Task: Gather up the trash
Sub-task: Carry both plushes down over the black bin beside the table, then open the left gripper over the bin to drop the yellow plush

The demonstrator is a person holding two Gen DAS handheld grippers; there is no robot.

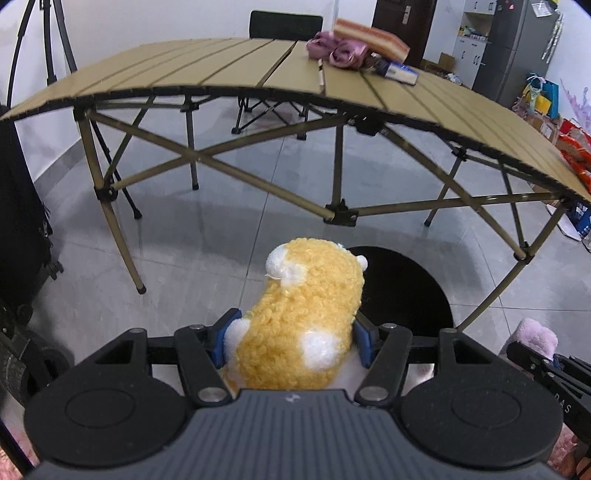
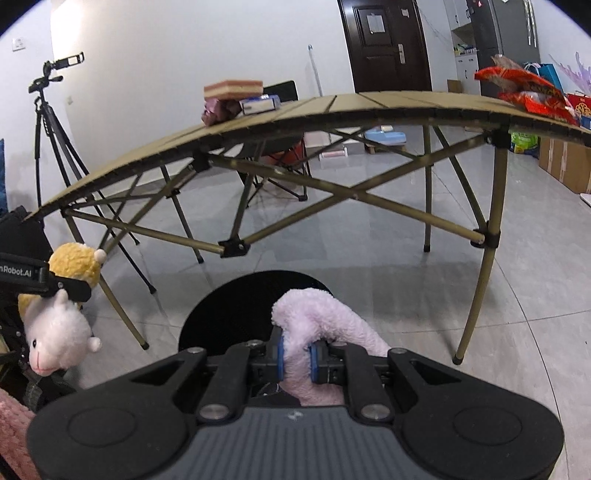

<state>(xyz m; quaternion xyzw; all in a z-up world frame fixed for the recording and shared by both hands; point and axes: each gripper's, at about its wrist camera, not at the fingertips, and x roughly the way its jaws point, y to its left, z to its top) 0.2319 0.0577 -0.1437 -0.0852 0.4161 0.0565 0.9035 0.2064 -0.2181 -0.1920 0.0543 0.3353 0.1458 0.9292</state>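
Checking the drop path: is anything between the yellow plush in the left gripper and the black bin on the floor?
Nothing visible. The left gripper is shut on the yellow plush, and the black bin sits open on the floor just ahead of it. The table lies farther off.

1. You were working in a lived-in home, in a tiled living or dining room.
2. A folding camp table (image 1: 258, 70) stood at twelve o'clock, a camp chair (image 1: 284, 26) behind it.
3. At one o'clock you had a dark entry door (image 2: 384, 44), a refrigerator (image 1: 517, 48) and kitchen cabinets (image 1: 471, 40).
4. Gift bags (image 1: 543, 96) and cardboard boxes (image 2: 565, 162) crowded the floor at two o'clock.
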